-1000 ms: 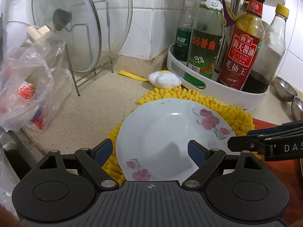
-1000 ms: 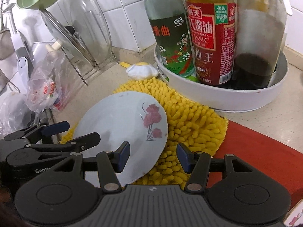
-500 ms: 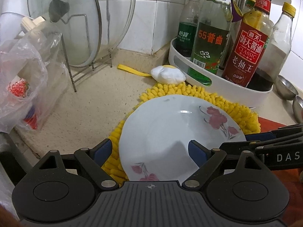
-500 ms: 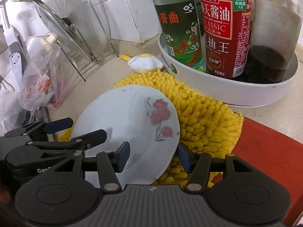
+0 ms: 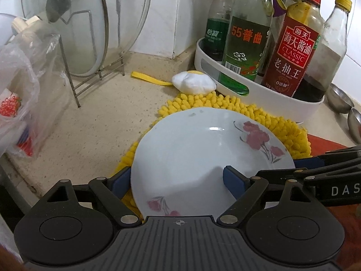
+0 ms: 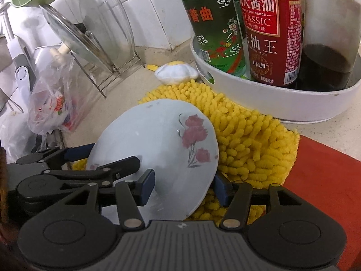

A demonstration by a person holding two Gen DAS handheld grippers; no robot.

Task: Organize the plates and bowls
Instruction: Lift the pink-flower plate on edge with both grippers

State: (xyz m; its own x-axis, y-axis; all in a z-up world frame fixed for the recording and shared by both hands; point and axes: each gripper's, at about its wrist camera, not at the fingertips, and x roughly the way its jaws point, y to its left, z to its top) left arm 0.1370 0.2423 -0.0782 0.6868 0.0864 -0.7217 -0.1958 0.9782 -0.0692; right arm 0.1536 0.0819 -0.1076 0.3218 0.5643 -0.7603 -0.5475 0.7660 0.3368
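White wall tiles and a speckled countertop [image 5: 94, 122] fill the left wrist view. At lower centre a flowered plate [image 5: 203, 158] is straddled by the left gripper [image 5: 177, 178], fingers wide; its near rim is hidden by the gripper body.

From the right wrist, the plate [image 6: 162, 140] is seen tilted over a yellow chenille mat [image 6: 248, 131], its rim between the spread fingers of the right gripper [image 6: 183, 187]; contact cannot be judged.

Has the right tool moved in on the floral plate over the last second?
Yes. In the right wrist view the right tool has closed in: its fingers now straddle the floral plate's rim, and the soy sauce bottle looms larger.
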